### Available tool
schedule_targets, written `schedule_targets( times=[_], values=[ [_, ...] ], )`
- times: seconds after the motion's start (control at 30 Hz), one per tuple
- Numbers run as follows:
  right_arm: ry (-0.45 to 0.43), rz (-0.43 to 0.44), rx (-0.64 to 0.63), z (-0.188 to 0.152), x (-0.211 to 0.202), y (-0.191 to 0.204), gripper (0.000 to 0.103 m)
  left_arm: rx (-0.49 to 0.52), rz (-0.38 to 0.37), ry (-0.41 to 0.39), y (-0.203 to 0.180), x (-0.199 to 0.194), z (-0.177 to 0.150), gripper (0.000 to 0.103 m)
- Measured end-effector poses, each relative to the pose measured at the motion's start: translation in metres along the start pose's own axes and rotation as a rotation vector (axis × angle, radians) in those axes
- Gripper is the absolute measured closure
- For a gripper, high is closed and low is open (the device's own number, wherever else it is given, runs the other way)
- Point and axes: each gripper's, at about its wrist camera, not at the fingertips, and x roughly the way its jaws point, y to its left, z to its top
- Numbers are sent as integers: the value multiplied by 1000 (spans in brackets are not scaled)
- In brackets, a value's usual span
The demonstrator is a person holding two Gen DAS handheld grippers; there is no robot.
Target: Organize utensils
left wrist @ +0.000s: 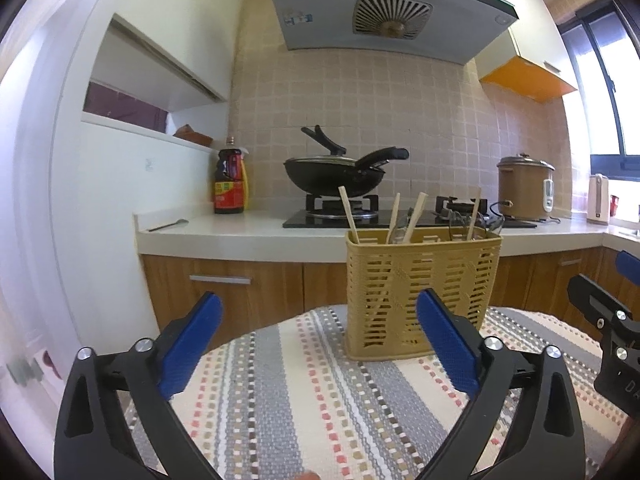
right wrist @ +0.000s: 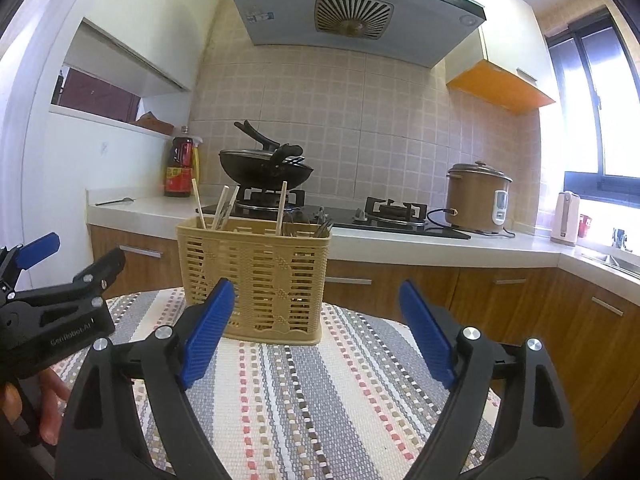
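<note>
The yellow slotted utensil basket [left wrist: 423, 294] stands upright on a striped woven cloth [left wrist: 312, 392] that covers a round worktop. Wooden chopsticks [left wrist: 348, 214] lean out of the basket's top, and darker metal utensils [right wrist: 316, 226] stick up at its right end; what kind they are cannot be told.

The left tongs [left wrist: 318, 334] hang just in front of the basket with the blue pads spread wide and nothing between them; the right-hand pad [left wrist: 448, 344] overlaps the basket's front wall in the left wrist view, though contact cannot be told. The right tongs [right wrist: 316, 326] are also wide open and empty, in front of the basket and to its right.

Behind the basket runs a kitchen counter [right wrist: 400, 240] with a black wok [left wrist: 334, 174] on a gas hob, a sauce bottle [left wrist: 229, 182] left of it, and a brown rice cooker [right wrist: 478, 198] to the right.
</note>
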Motion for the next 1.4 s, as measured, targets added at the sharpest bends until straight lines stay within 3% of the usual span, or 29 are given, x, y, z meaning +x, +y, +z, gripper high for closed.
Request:
schedule_targets(
  times=[0.7,0.83,1.4],
  values=[
    [12,-4,29,0,2,-6,13,10,26,44,-1,6,-4,8],
    [18,3,40,0,3,-8,8,13,25,44,-2,6,-4,8],
    [60,-8,88,-2,13,-18,8,10,40,65,0,11,-6,8]
  ],
)
